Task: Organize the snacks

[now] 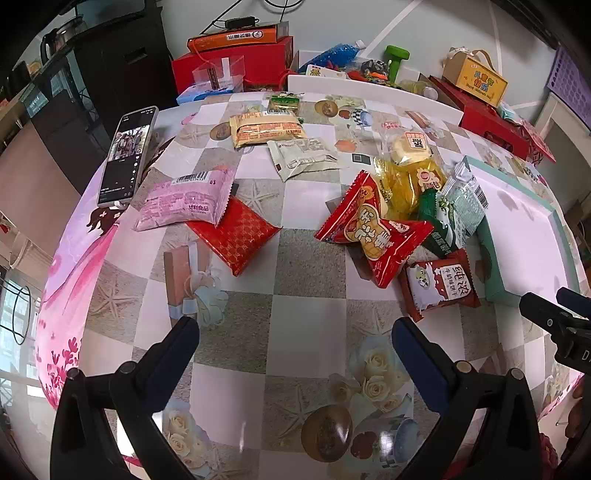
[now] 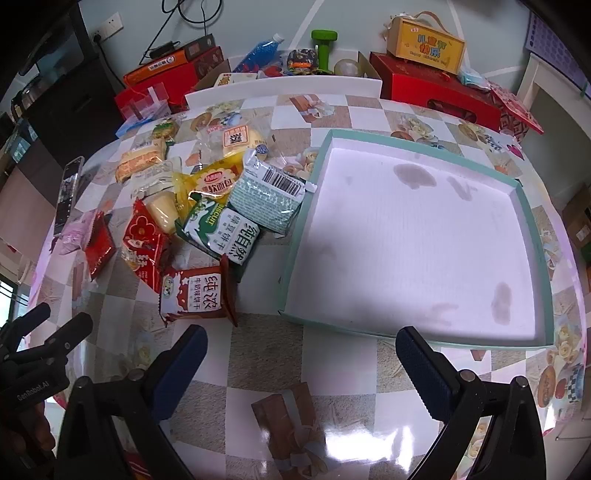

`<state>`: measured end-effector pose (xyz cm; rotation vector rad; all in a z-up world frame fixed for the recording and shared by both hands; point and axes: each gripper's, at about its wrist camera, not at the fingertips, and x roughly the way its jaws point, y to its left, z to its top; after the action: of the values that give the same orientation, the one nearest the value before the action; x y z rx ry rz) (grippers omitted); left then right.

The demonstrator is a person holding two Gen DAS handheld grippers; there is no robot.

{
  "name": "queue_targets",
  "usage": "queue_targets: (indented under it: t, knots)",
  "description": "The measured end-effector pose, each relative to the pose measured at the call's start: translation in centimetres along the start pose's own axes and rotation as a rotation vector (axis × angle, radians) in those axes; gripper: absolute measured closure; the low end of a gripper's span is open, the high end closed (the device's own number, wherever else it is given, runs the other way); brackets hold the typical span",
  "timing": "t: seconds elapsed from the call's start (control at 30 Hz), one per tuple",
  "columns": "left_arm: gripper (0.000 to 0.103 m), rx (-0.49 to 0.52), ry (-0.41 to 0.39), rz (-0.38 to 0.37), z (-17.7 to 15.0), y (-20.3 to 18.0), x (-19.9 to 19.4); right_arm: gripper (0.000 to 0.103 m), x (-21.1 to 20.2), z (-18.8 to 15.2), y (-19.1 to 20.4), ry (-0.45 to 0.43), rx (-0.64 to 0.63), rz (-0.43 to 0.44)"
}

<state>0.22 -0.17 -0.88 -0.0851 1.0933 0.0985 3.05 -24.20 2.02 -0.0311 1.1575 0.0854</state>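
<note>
Home: patterned tablecloth [image 1: 236, 295], gift boxes [image 2: 436, 92], phone [image 1: 125, 155].

The left gripper [image 1: 295, 332] is being held open above the table [image 1: 306, 258], with nothing between its fingers [image 1: 184, 332]. Snack packets are lying ahead: a pink packet [image 1: 184, 199] overlapping a red packet [image 1: 236, 232], and a brown packet [image 1: 441, 284] beside the tray [image 1: 517, 221].

Daylight is glancing off a glossy checkered floral-print tabletop [image 2: 332, 373] standing against a pale blue-grey wall [image 2: 236, 22], with a dark cabinet [image 1: 122, 62] sitting alongside.
</note>
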Motion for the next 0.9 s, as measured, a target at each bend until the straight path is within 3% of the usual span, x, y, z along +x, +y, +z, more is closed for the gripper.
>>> queue_targets:
  t: [0.9]
  knots:
    - [0.0, -0.018, -0.036, -0.025, 0.2, 0.6, -2.0, 0.0, -1.8, 0.0, 0.8, -0.028, -0.014, 0.01]
